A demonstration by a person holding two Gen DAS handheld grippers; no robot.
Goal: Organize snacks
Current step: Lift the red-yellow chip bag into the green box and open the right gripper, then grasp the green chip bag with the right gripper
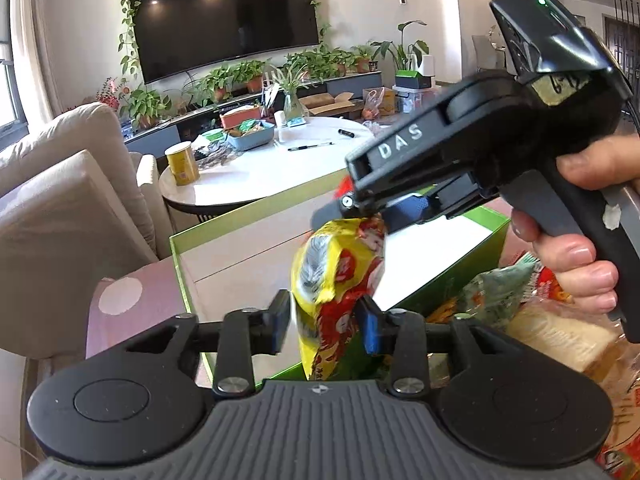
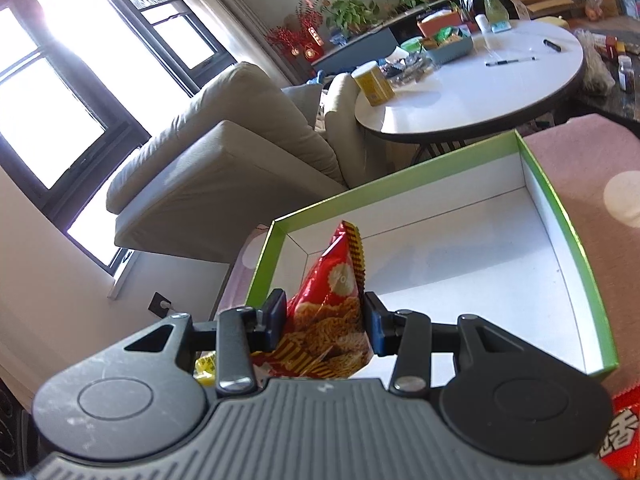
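Observation:
A green box (image 1: 256,205) with a white floor lies ahead on a pink cloth. A yellow-and-red snack bag (image 1: 336,288) stands blurred between the pads of my left gripper (image 1: 325,323). Its right pad touches the bag, and a thin gap shows at the left pad (image 1: 280,320). My right gripper (image 1: 372,212), held by a hand, hovers just above that bag's top. In the right wrist view my right gripper (image 2: 326,316) is shut on a red noodle-snack bag (image 2: 334,312), over the near left corner of the green box (image 2: 400,179). A scrap of the yellow bag (image 2: 206,368) shows low on the left.
Several more snack packets (image 1: 500,292) and a pale wrapped pack (image 1: 560,336) lie to the right of the box. A red packet (image 2: 624,432) sits at the near right. Beyond the box are a beige sofa (image 2: 224,168) and a round white table (image 2: 480,92) with a yellow can (image 2: 372,82).

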